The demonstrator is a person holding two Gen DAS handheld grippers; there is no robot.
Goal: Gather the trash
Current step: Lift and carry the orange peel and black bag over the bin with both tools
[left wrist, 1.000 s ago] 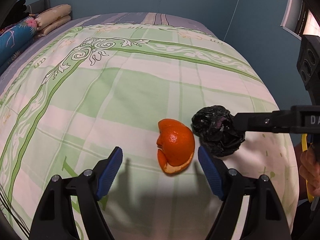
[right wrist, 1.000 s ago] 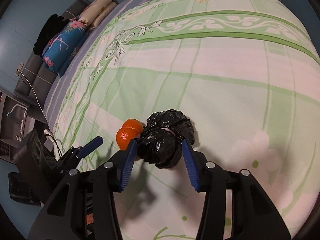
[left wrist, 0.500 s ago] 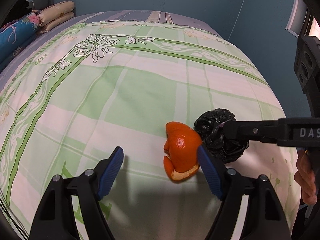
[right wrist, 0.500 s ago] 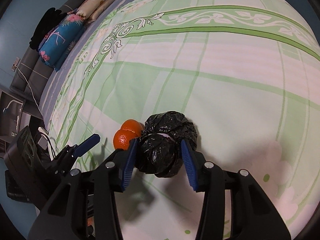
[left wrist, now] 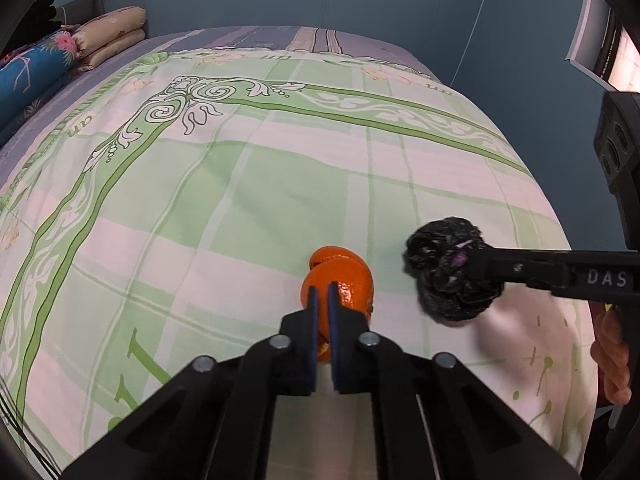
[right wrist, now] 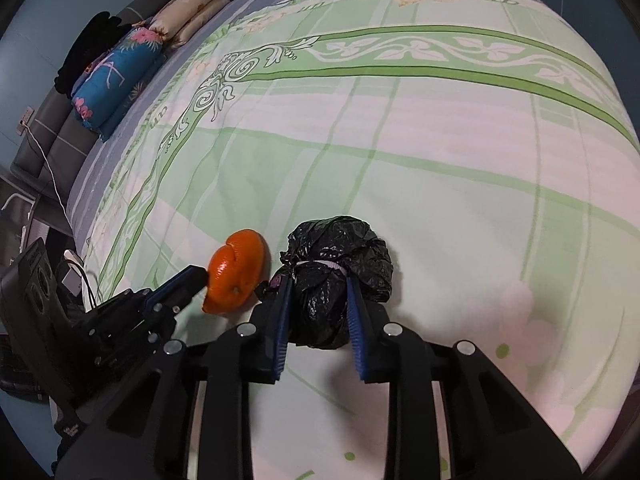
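Left wrist: left gripper [left wrist: 320, 296] now clamped — orange peel [left wrist: 340, 276] pinched.

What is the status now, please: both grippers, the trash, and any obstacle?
Left gripper shut on curled orange peel. Right gripper shut on crumpled black plastic bag. Both pieces at green checked bedspread. Nothing in the way.

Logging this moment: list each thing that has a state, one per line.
Left gripper: shut on the orange peel.
Curled orange peel: pinched at its edge.
Right gripper: shut on the bag.
Crumpled black plastic bag: squeezed between blue pads.
Green-checked bedspread: spread flat.
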